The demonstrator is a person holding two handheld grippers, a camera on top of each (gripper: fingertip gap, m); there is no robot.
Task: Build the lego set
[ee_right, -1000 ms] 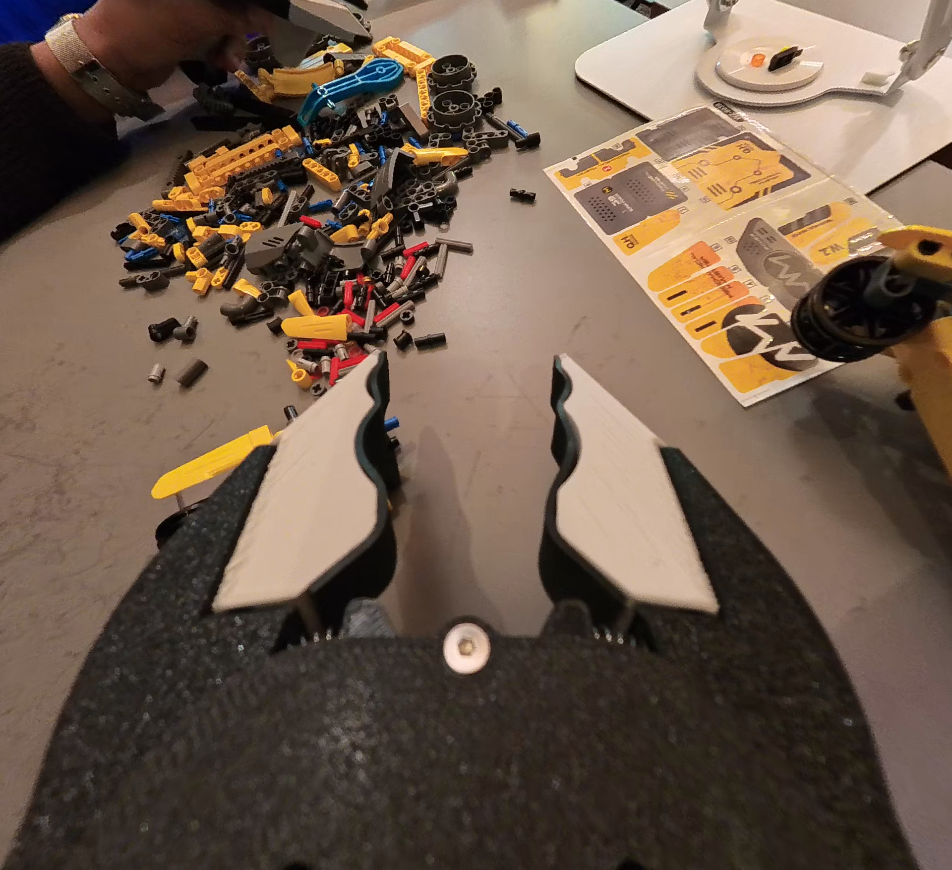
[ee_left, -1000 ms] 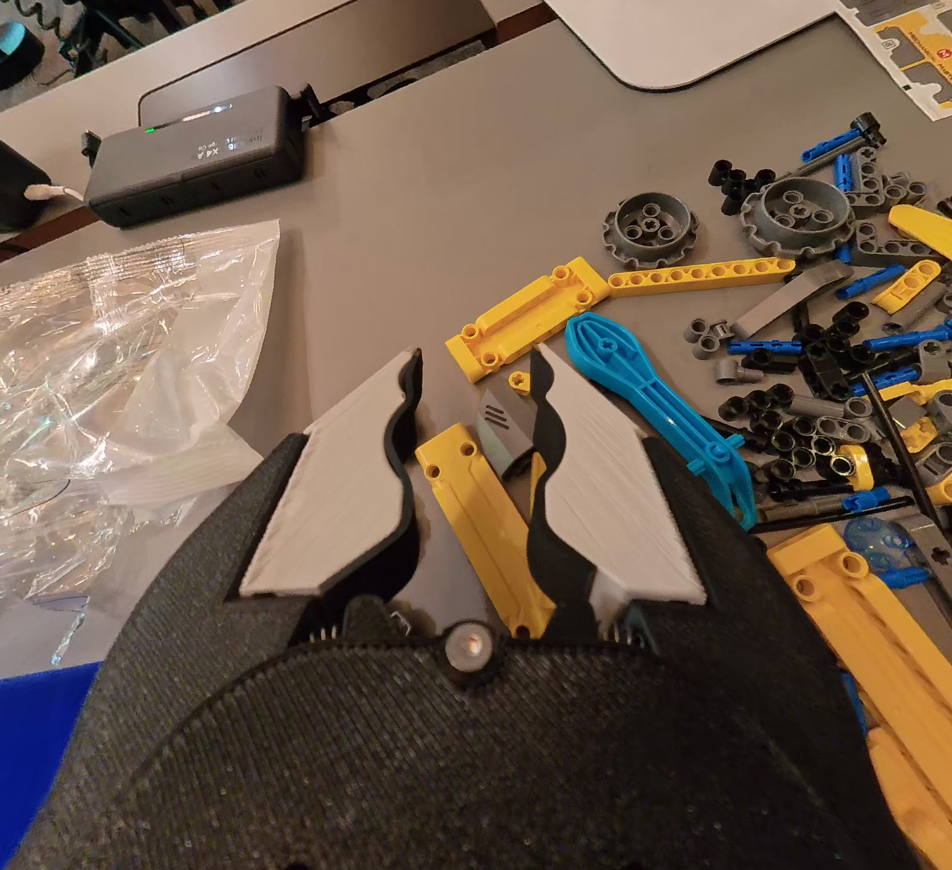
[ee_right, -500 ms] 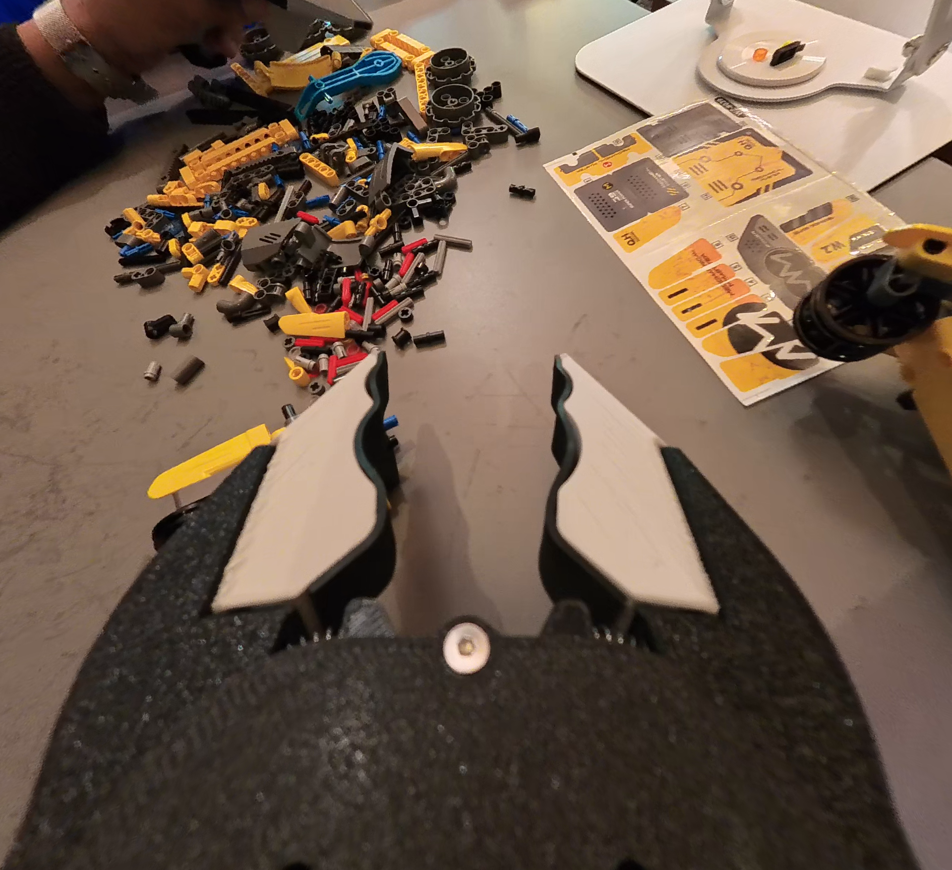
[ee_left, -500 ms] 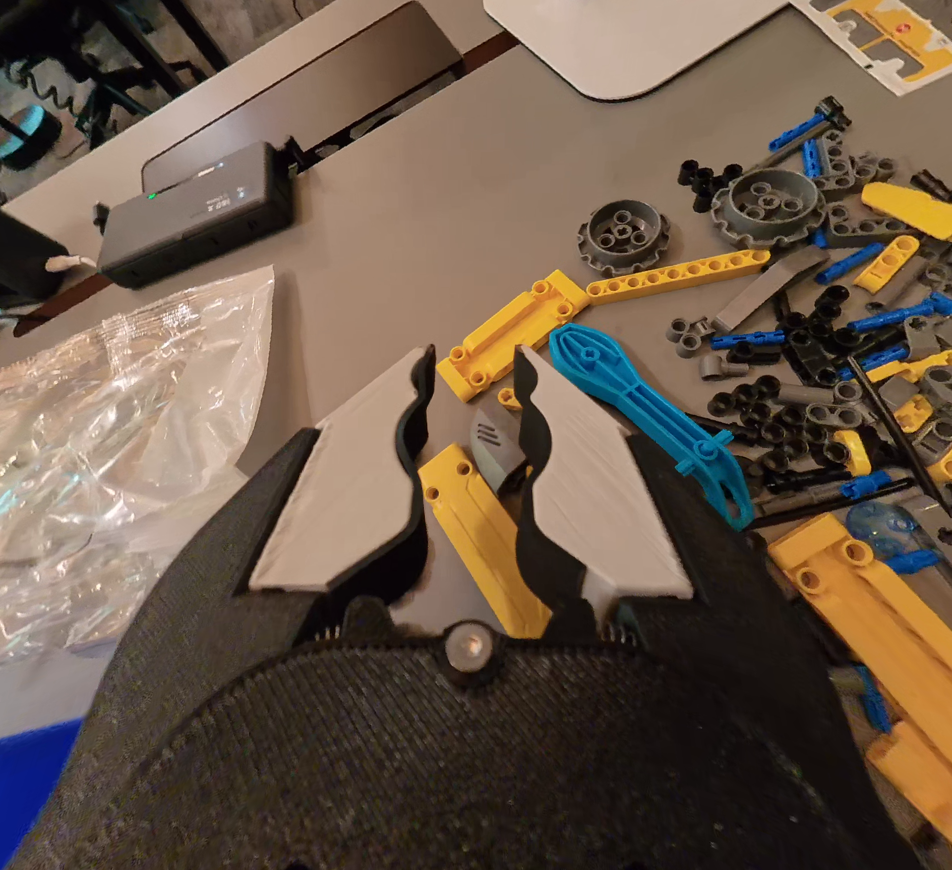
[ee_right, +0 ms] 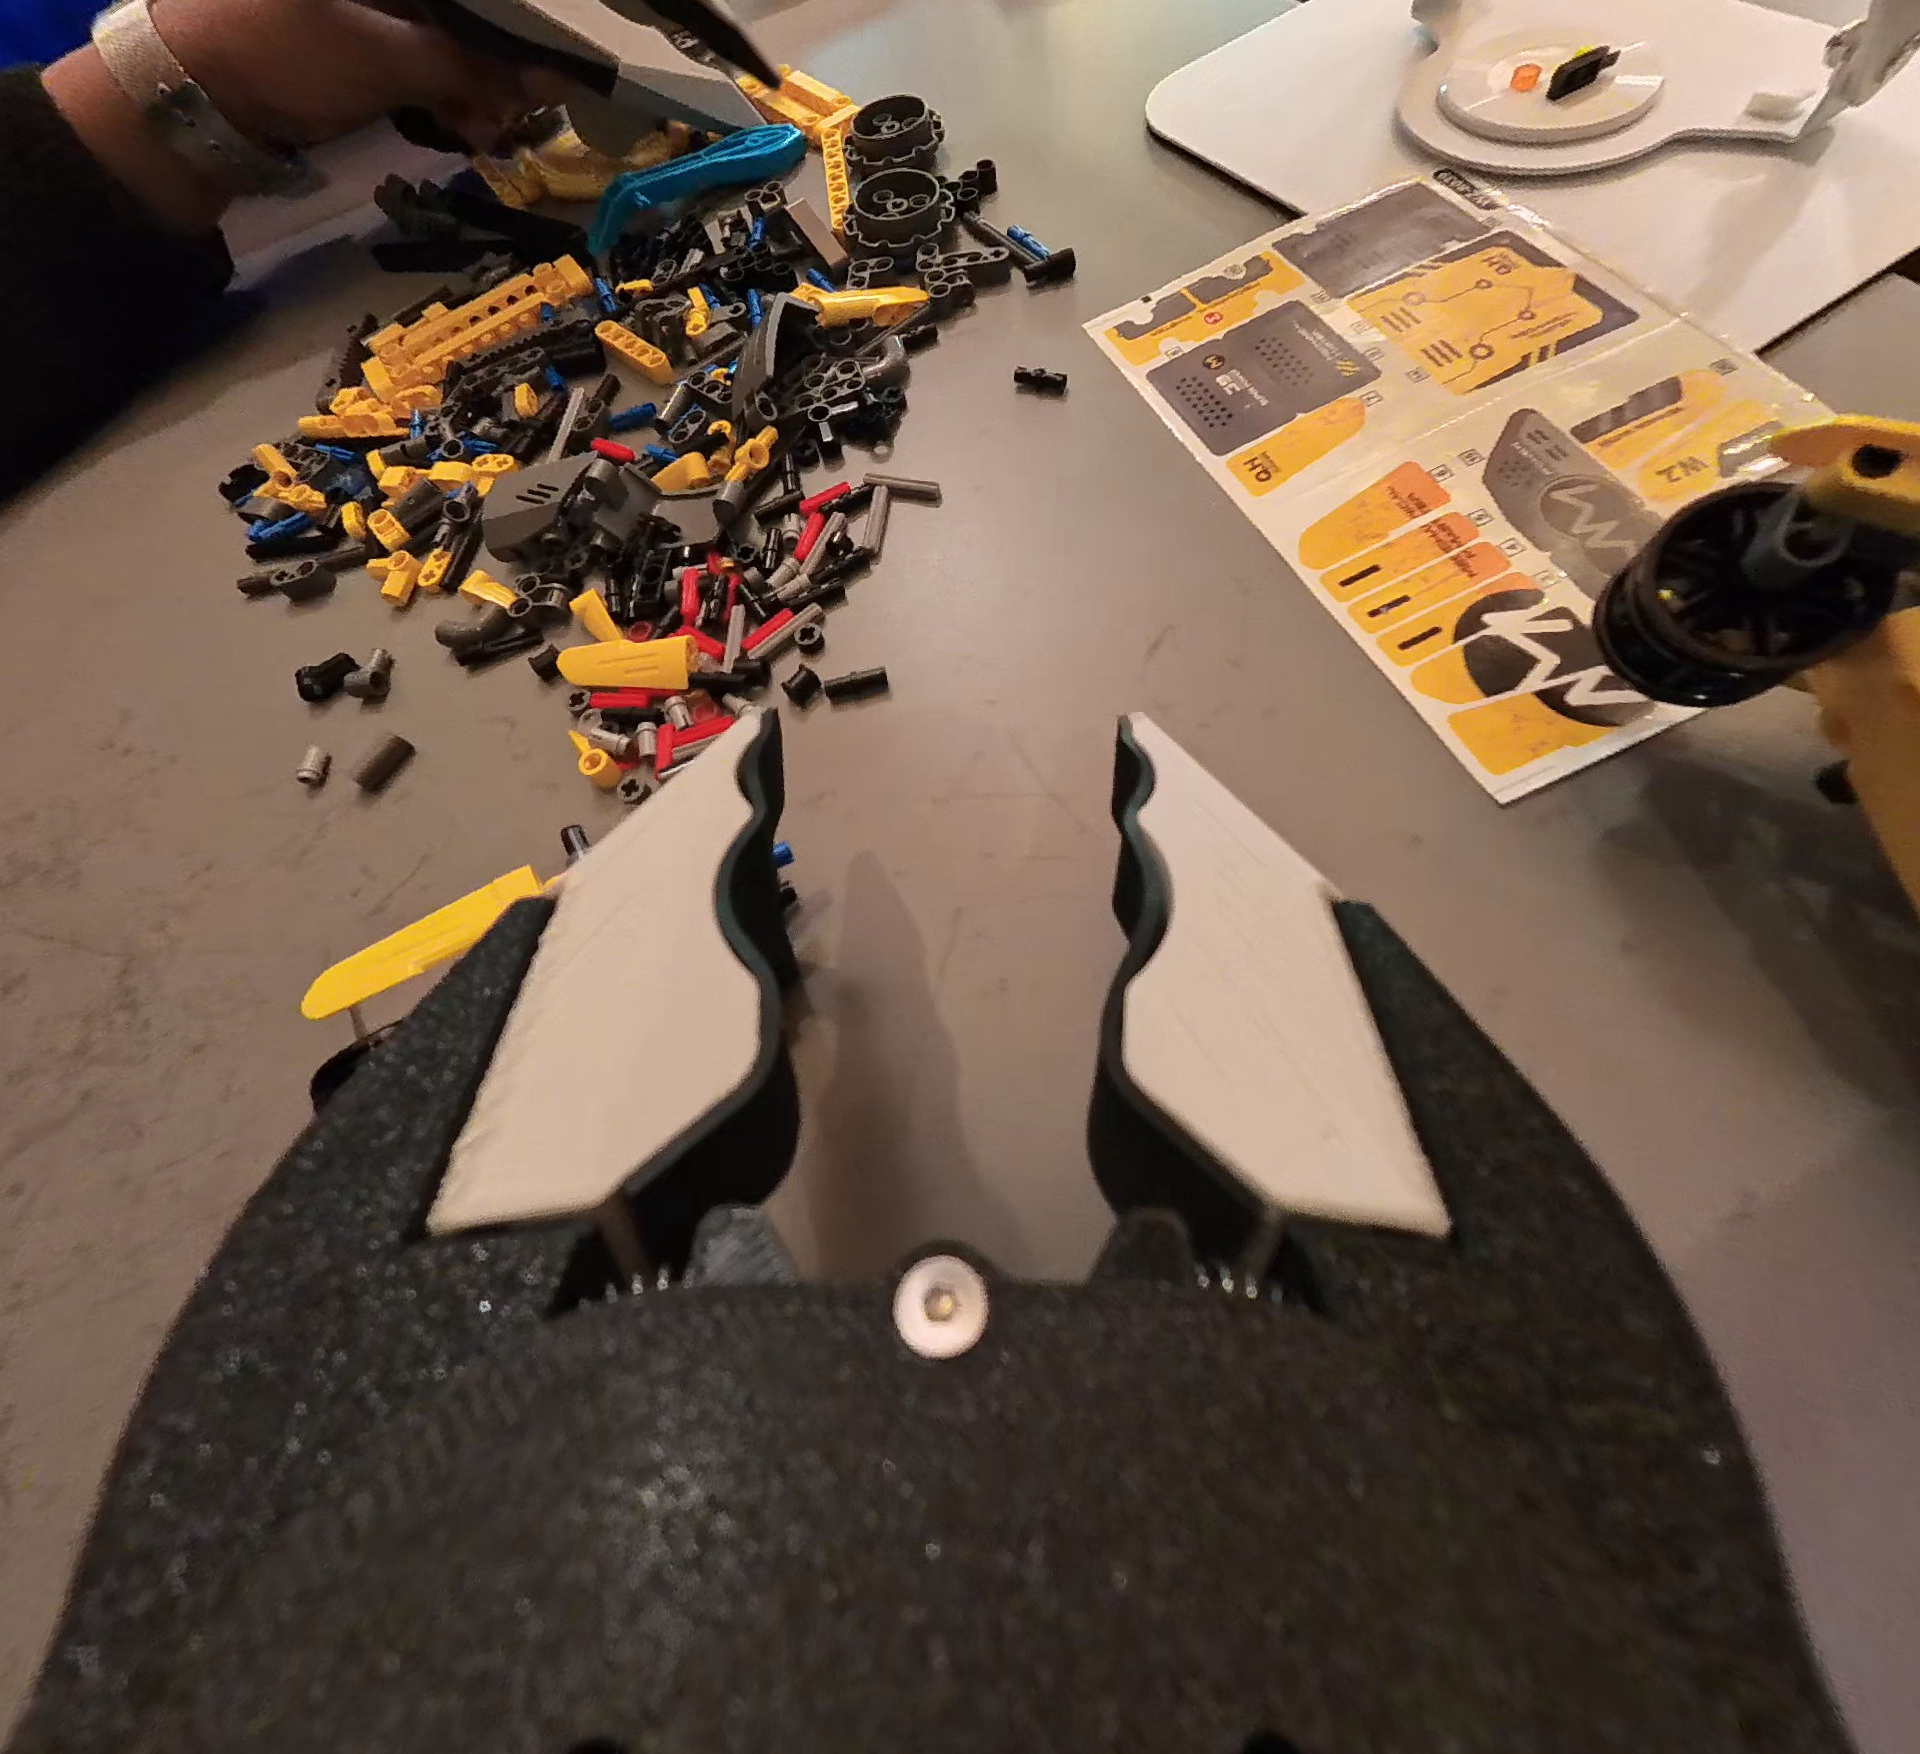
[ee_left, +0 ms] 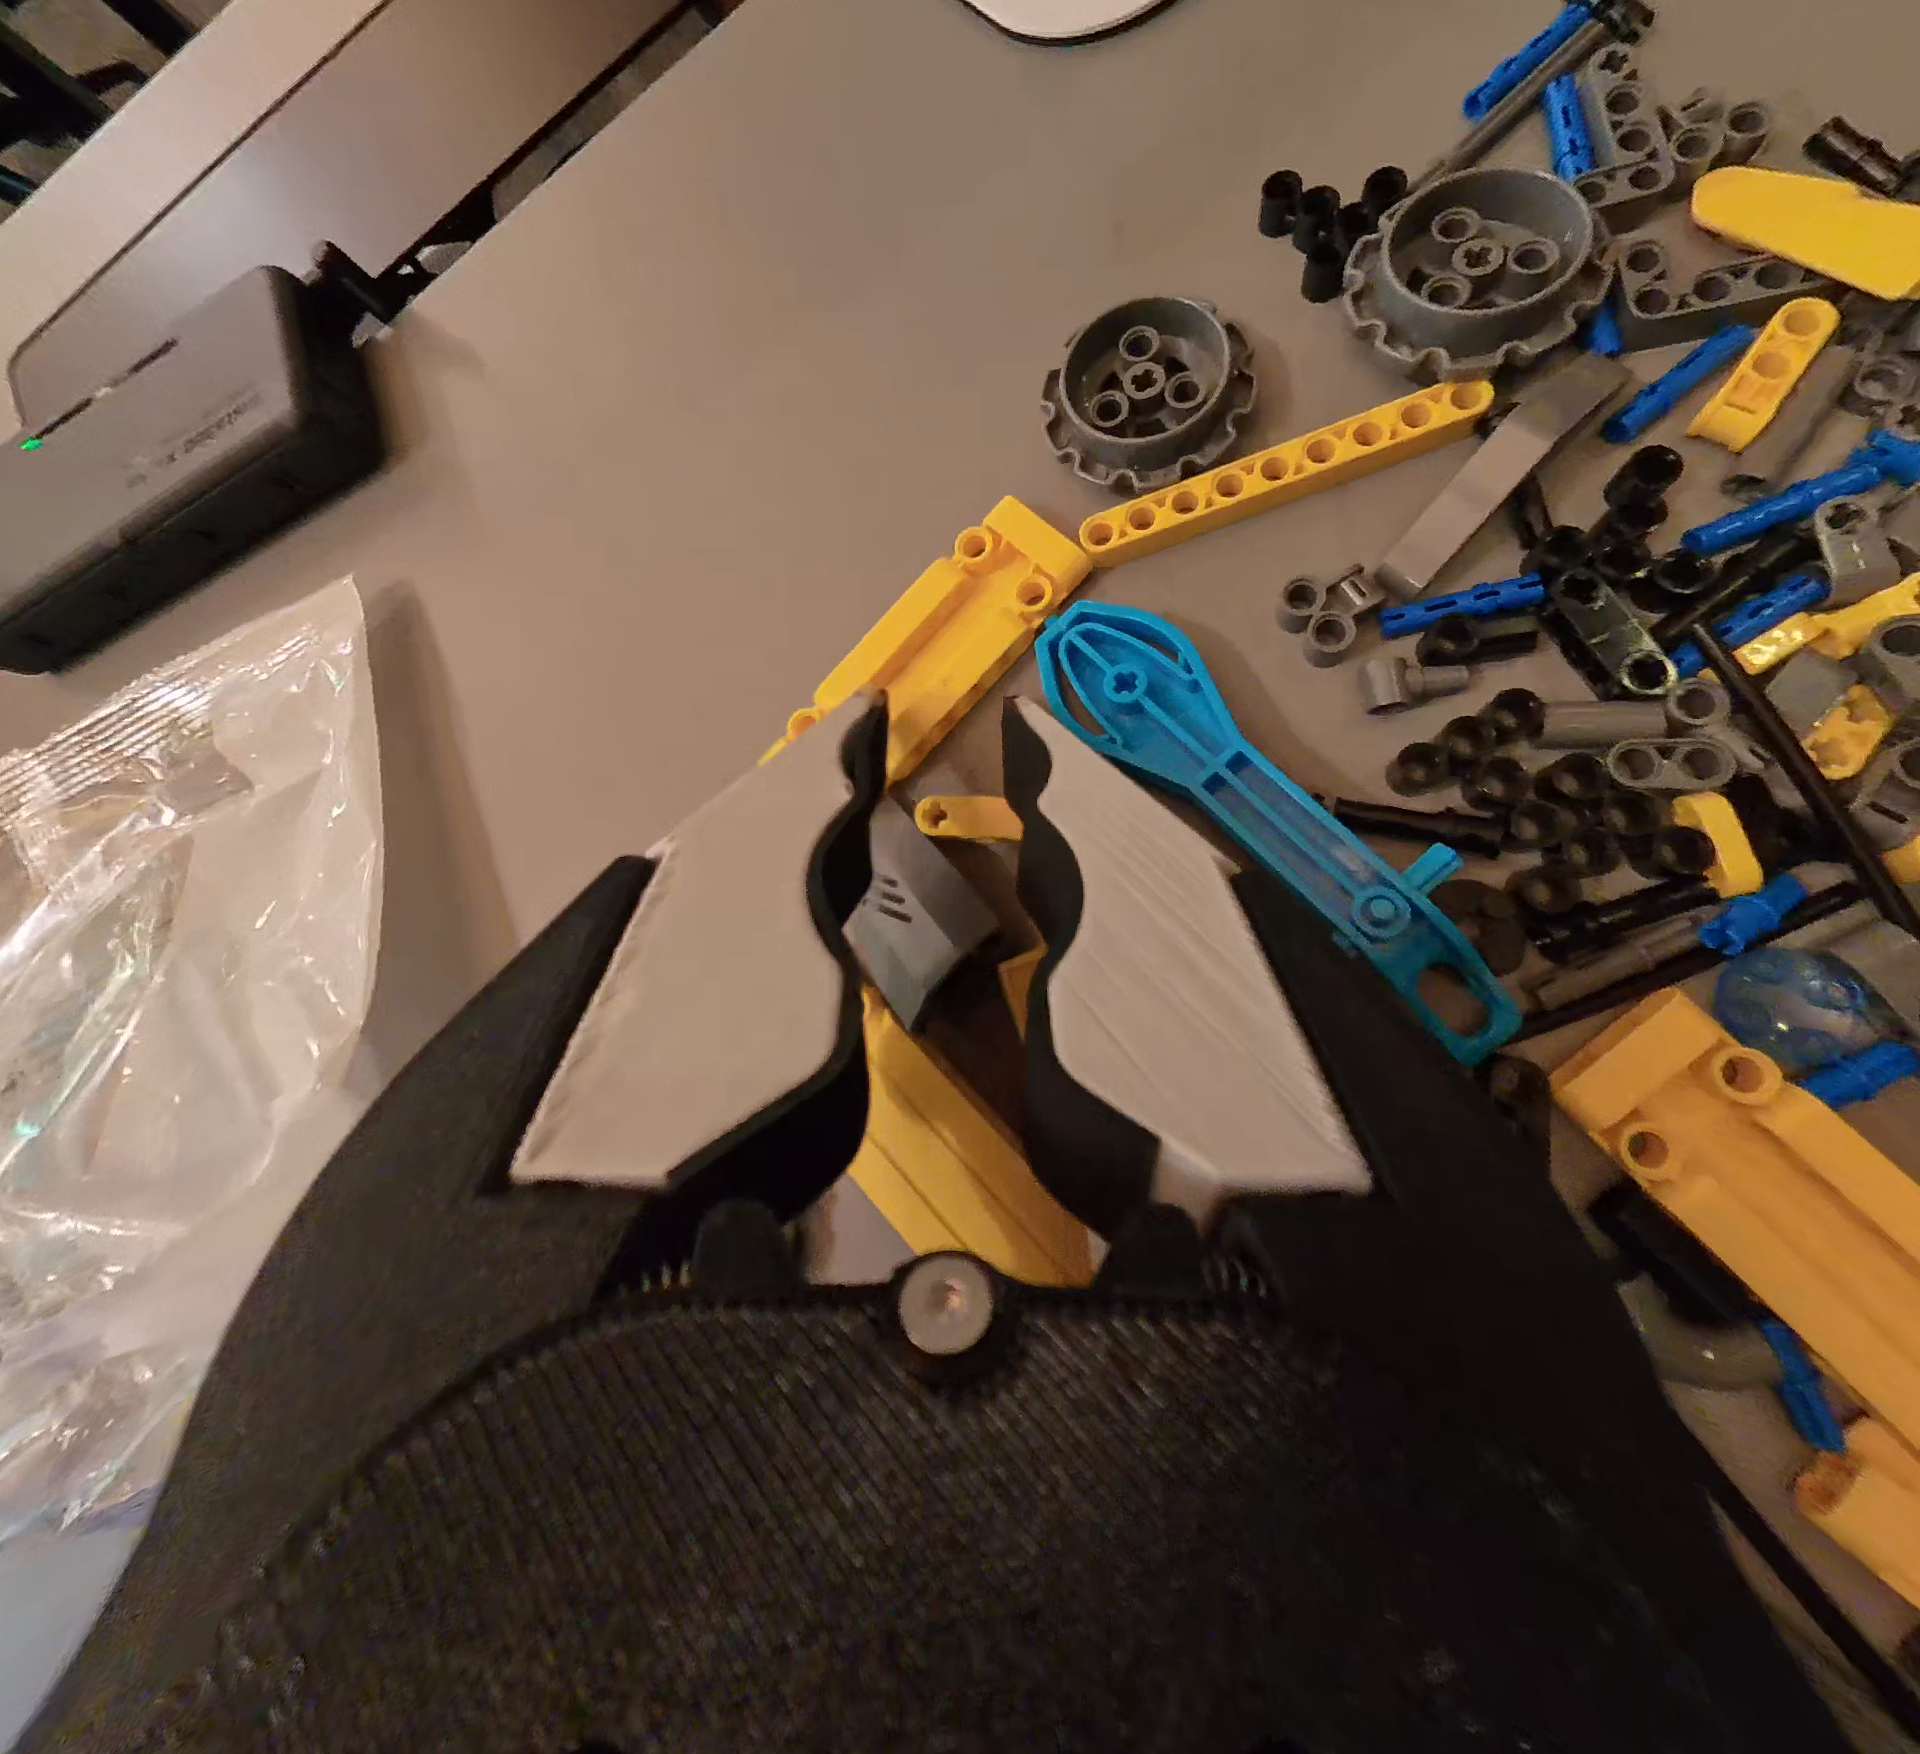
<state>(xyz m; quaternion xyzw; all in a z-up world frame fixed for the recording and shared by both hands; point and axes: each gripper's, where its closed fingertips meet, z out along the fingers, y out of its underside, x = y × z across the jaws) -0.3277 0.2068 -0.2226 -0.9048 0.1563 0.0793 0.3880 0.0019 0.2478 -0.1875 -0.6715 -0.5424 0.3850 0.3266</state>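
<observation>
A clear plastic bag (ee_left: 156, 925) lies crumpled at nine o'clock in the left wrist view, near a dark box with a green light (ee_left: 187, 468) at ten o'clock by the edge of the grey table (ee_left: 727, 250), both apart from the building parts. At centre, the left gripper (ee_left: 940, 733) hangs low over a heap of plastic construction pieces, its jaws drawn to a narrow gap. A small grey sloped panel (ee_left: 909, 909) sits between them, against the inner face of the left jaw; whether the right jaw also presses on it cannot be told. Under it lie a long yellow panel (ee_left: 966, 1174) and, past the tips at twelve o'clock, a yellow ribbed panel (ee_left: 956, 624). Just beside the right jaw at two o'clock lies a turquoise separator tool (ee_left: 1247, 831), with two grey toothed wheels (ee_left: 1143, 390) farther out.

In the right wrist view, a hand (ee_right: 312, 57) at eleven o'clock angles the left gripper down at the far end of the pile of loose parts (ee_right: 623, 478). The right gripper (ee_right: 945, 738) hovers over bare tabletop, jaws spread wide and empty, the nearest pieces touching its left jaw's outer side. A sticker sheet (ee_right: 1434, 457) lies flat at two o'clock, a white stand base (ee_right: 1558, 94) beyond it. A yellow model with a black wheel (ee_right: 1745, 603) sits at three o'clock.
</observation>
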